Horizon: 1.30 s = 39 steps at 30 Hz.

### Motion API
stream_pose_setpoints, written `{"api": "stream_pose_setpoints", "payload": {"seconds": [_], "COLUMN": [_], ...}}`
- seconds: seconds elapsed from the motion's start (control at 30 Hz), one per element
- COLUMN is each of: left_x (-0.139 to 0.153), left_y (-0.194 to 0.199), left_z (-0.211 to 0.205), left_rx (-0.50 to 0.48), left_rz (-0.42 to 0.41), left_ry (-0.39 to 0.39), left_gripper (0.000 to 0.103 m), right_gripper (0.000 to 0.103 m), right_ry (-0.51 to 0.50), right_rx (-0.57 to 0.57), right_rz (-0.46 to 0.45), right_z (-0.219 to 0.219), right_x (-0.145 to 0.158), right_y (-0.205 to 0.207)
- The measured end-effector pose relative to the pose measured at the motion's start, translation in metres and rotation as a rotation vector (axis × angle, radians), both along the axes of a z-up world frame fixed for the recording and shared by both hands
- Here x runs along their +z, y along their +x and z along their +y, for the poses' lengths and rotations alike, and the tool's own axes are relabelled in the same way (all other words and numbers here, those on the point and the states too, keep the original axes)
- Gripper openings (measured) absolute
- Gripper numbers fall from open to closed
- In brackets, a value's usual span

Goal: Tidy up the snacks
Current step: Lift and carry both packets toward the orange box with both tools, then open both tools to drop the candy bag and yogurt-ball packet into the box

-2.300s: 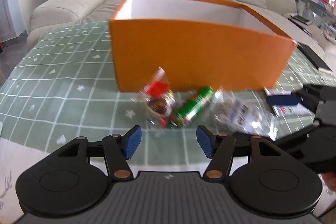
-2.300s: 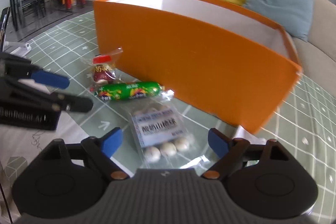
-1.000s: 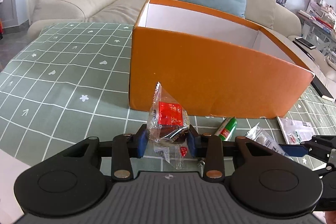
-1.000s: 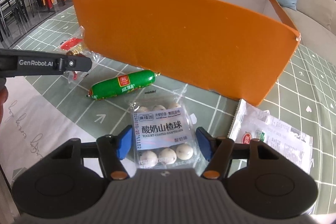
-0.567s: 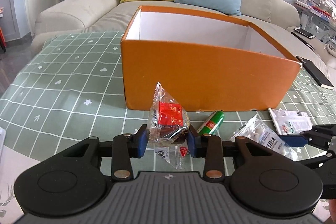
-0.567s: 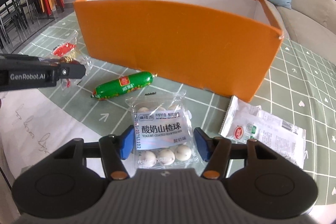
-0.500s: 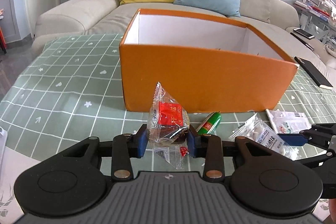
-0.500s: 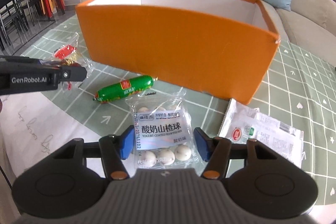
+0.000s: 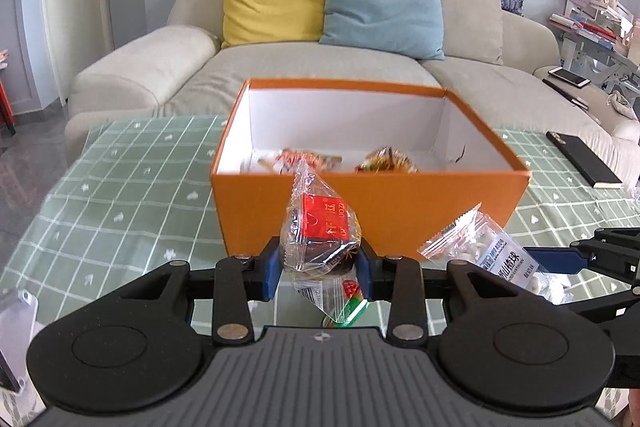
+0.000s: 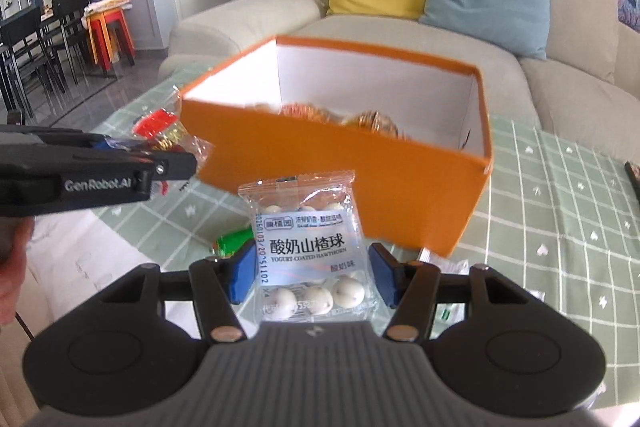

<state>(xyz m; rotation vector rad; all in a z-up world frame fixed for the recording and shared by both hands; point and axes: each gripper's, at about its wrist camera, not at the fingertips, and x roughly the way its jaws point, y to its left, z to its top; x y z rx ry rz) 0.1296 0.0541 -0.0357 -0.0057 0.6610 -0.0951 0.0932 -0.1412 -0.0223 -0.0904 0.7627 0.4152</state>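
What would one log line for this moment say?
left gripper: holds red-label snack | right gripper: holds hawthorn-ball packet | orange box: ahead

Your clear red-label snack packet: held upright, lifted | yogurt-coated hawthorn pack: lifted | orange box: open, possibly two wrapped snacks inside.

Right gripper clamped on clear packet of white yogurt balls, blue pads on both side edges, packet upright, off the counter. Orange box just behind, open top, wrapped snacks inside. Left gripper in from left, holding red-labelled packet near box corner. Green sausage lies on counter below.
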Motion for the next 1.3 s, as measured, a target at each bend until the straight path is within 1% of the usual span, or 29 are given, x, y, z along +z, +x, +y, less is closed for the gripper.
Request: {"api": "stream_pose_setpoints", "payload": {"seconds": [0.37, 0.57, 0.7, 0.8, 0.9, 1.1, 1.23, 1.3], "left_x": [0.039, 0.051, 0.047, 0.04, 0.03, 0.006, -0.008, -0.013], "left_y": [0.03, 0.059, 0.086, 0.107, 0.126, 0.157, 0.17, 0.175], "left_z": [-0.012, -0.009, -0.006, -0.005, -0.007, -0.014, -0.021, -0.024], "left_rx": [-0.016, -0.01, -0.016, -0.03, -0.047, -0.05, -0.042, -0.037], "left_rz": [-0.087, -0.1, -0.064, -0.024, 0.016, 0.105, 0.158, 0.177], "left_ry": [0.011, 0.007, -0.011, -0.033, -0.035, -0.02, -0.009, -0.004], "left_gripper": [0.042, 0.042, 0.042, 0.042, 0.042, 0.042, 0.042, 0.042], "right_gripper": [0.057, 0.057, 0.057, 0.057, 0.057, 0.058, 0.058, 0.058], "right_ry": [-0.008, -0.007, -0.023, -0.035, -0.051, -0.159, -0.249, -0.279], "right_rx": [-0.009, -0.023, -0.033, -0.039, -0.043, -0.051, -0.053, -0.059], "right_rz": [-0.11, -0.141, -0.127, -0.082, -0.033, 0.017, 0.018, 0.023], "right_z": [-0.003, -0.004, -0.003, -0.001, 0.003, 0.014, 0.02, 0.021], "right_x": [0.046, 0.064, 0.069, 0.064, 0.056, 0.032, 0.016, 0.011], "right_y": [0.023, 0.059, 0.093, 0.123, 0.151, 0.187, 0.199, 0.205]}}
